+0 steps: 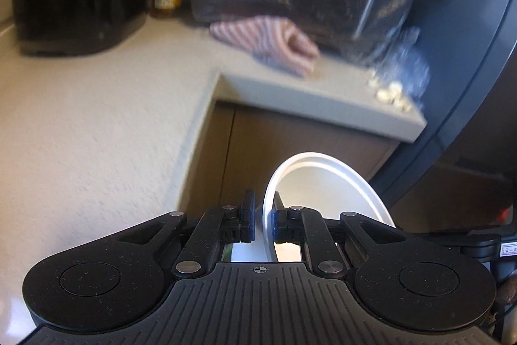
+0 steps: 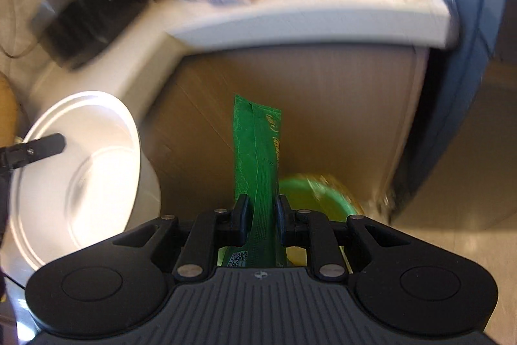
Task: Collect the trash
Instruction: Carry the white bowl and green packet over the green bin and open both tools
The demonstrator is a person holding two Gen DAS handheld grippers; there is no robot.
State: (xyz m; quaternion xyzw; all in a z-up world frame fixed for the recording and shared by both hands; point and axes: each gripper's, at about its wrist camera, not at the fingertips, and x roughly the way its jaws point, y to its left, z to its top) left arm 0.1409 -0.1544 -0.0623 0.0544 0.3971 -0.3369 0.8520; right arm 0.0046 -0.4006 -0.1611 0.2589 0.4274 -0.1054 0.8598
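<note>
the left gripper (image 1: 261, 223) is pinching the rim of a white bowl (image 2: 80, 157), holding it tilted beside the cabinet (image 2: 307, 118). the right gripper (image 2: 261, 220) is squeezing a green wrapper (image 2: 257, 157) upright above what is probably a green bin (image 2: 320, 199), blurred here. carrying it squarely over the opening before letting go would be wise.
</note>
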